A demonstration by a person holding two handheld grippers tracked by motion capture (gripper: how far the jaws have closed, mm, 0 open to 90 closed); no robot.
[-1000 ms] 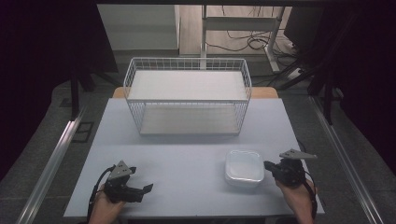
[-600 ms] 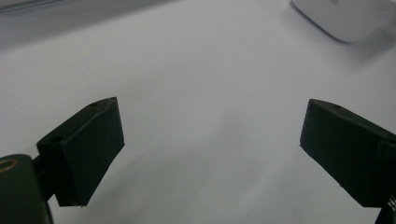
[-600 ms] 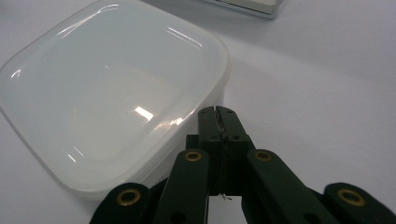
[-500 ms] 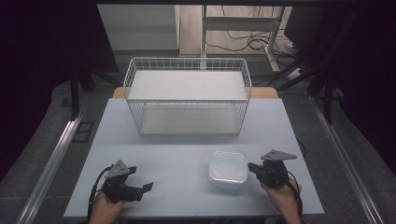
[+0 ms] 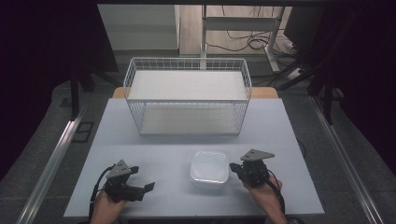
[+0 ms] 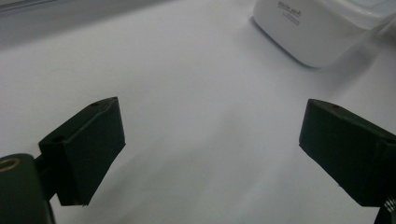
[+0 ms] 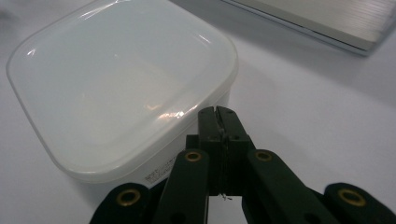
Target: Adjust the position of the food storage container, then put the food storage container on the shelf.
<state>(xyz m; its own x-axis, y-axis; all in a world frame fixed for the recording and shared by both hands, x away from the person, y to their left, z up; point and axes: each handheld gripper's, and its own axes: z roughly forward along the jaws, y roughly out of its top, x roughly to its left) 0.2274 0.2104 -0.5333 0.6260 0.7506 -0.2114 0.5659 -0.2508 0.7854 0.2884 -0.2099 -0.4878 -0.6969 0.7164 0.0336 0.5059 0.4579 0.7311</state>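
The container's [image 6: 317, 28] small label print seems illegible.

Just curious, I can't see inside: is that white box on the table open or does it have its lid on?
Lid on: the white box has a glossy lid covering its top.

Glossy white plastic container [image 7: 116, 88], matt smooth table [image 5: 154, 154], white wire basket [image 5: 187, 95].

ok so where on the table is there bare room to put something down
The widest bare patch lies between the wire basket and the left tongs, left of the white container. The table's right strip beside the basket is bare too. It is crowded where the right tongs meet the container.
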